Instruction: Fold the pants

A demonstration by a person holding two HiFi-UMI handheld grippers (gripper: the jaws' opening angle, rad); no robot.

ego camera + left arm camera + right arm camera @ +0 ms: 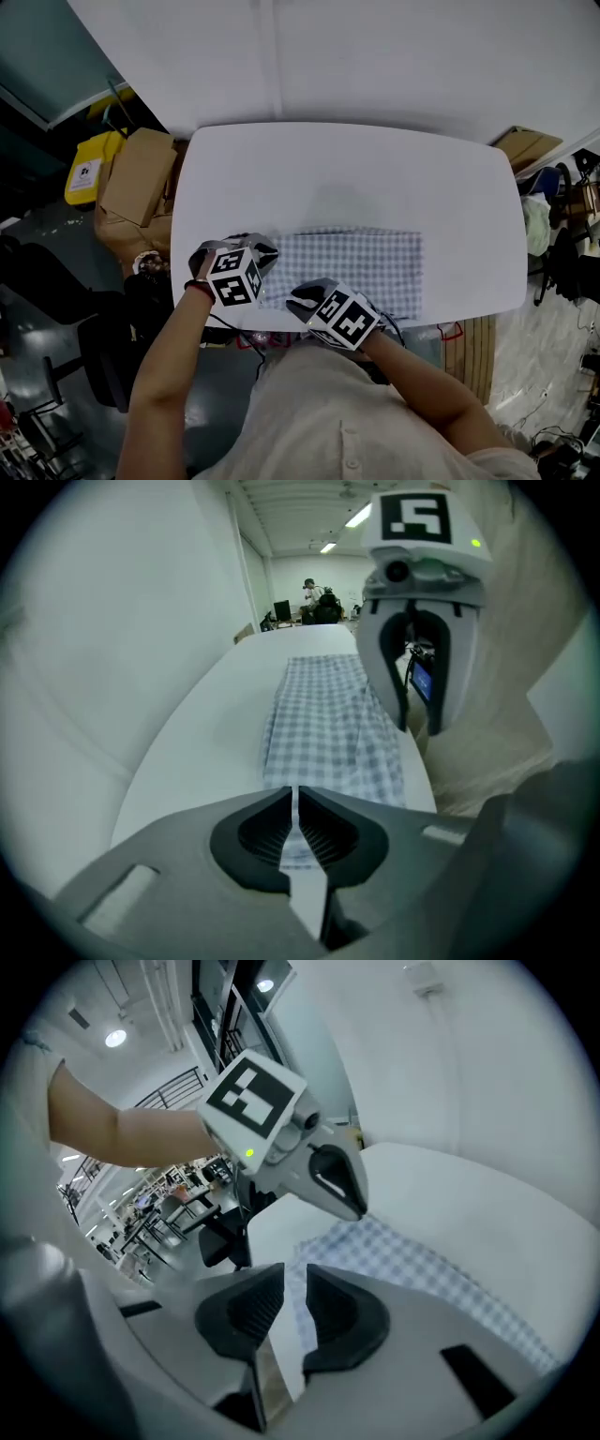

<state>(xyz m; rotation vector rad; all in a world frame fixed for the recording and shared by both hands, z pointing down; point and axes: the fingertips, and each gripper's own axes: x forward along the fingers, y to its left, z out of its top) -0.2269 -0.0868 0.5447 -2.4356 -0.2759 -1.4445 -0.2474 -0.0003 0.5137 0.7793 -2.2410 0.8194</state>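
Note:
The blue-and-white checked pants (pixel 352 267) lie folded into a flat rectangle near the front edge of the white table (pixel 356 169). My left gripper (pixel 261 253) hovers over their left end, shut with nothing in it. In the left gripper view its jaws (pixel 294 794) meet above the pants (pixel 328 719), with the right gripper (pixel 417 649) hanging alongside. My right gripper (pixel 304 298) is at the pants' front left corner. The right gripper view shows its jaws (pixel 293 1279) slightly apart and empty, above the pants (pixel 422 1260), with the left gripper (pixel 309 1162) just ahead.
Cardboard boxes (pixel 136 178) and a yellow bin (pixel 92 167) stand on the floor left of the table. A dark chair (pixel 103 356) is at lower left. Clutter and cables (pixel 562 225) fill the floor on the right. A white wall lies beyond the table's far edge.

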